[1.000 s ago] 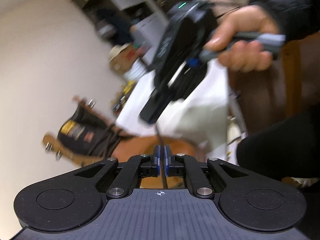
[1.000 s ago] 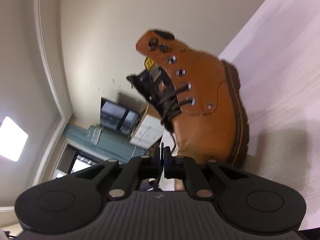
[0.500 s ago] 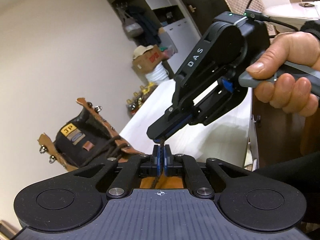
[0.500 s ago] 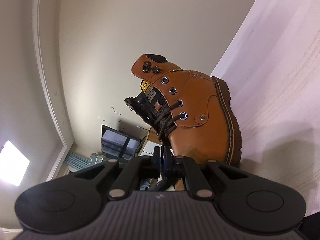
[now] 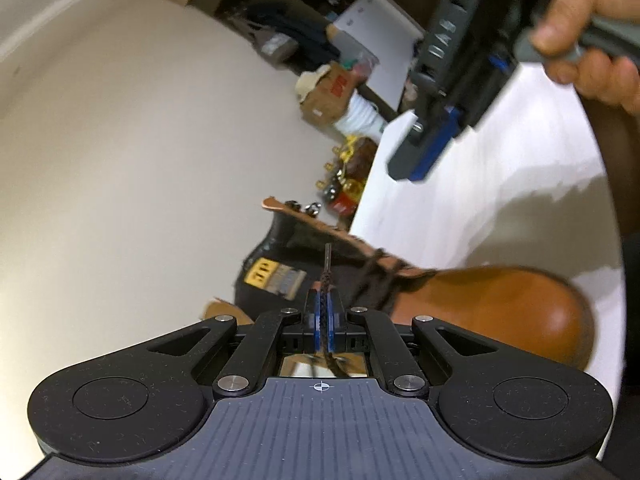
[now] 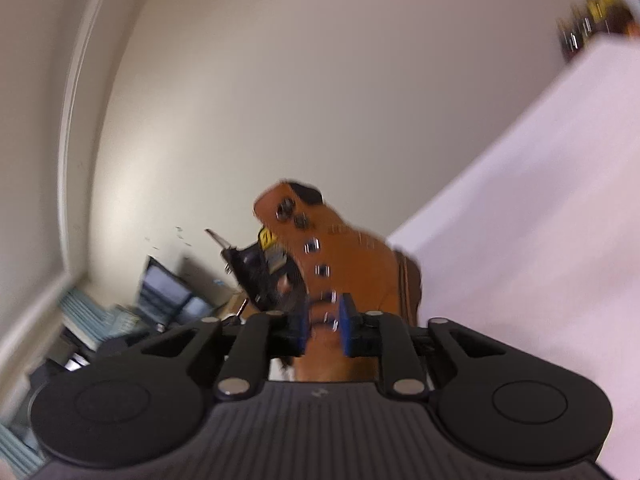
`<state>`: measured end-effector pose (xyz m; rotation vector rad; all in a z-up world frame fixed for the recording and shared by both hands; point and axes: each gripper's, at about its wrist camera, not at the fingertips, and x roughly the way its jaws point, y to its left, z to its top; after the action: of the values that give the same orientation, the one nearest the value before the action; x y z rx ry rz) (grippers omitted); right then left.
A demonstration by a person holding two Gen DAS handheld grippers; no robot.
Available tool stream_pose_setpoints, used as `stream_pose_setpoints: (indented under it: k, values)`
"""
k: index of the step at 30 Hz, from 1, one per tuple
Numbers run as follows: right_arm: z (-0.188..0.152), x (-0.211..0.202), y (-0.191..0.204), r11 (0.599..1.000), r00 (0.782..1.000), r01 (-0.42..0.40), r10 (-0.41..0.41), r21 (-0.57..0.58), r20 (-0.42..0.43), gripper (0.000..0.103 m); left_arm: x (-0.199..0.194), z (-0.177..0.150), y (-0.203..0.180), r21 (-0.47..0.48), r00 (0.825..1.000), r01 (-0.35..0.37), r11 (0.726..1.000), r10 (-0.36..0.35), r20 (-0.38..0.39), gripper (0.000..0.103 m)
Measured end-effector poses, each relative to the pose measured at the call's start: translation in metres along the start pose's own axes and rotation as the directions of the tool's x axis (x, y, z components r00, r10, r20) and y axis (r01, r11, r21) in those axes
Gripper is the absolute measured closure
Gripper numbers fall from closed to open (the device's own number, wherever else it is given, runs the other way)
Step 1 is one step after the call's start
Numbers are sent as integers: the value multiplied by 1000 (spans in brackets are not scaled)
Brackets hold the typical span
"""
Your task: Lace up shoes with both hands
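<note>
A tan leather boot (image 5: 492,308) with a black tongue lies on the white table (image 5: 500,184). My left gripper (image 5: 325,304) is shut on the dark brown lace (image 5: 326,276), whose stiff tip sticks out past the pads. In the left wrist view my right gripper (image 5: 424,152) hangs above the boot in a person's hand (image 5: 580,24). In the right wrist view the right gripper (image 6: 324,322) has its jaws opening, with nothing gripped between them; the boot (image 6: 344,264) and its metal eyelets lie straight ahead.
A plain beige wall (image 5: 140,160) fills the left. Cardboard boxes (image 5: 332,92), a white bucket and small bottles crowd the far end beyond the table. A dark shelf unit (image 6: 168,296) stands past the boot.
The right gripper let go of the lace, spread its jaws and rose away from the left gripper. The left gripper kept its hold on the lace and lifted, rolling a little.
</note>
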<state>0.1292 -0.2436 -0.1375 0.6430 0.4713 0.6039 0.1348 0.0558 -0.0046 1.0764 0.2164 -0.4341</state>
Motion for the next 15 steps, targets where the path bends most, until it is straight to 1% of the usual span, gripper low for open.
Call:
stream_pose_setpoints:
  k: [3,6,10,12,15]
  values:
    - [8,8,12,999,1000,12,-11,-50,11,76,8,3,-1,67,1000,10,998,-9,-14,100]
    - [19,30,26,991,997,73,-74,-109,-3,73,19,3,-4,133,999,19,991,-15,-34,100]
    - [20,54,40,981,993,100,-109,-165,-45,73,25,3,-5,170,999,25,985,-18,-44,100]
    - [18,62,46,971,988,139,-150,-193,-45,72,27,3,-5,174,999,32,984,-24,-45,100]
    - [18,69,48,965,984,160,-173,-207,-45,71,31,2,-6,191,998,41,981,-33,-46,100]
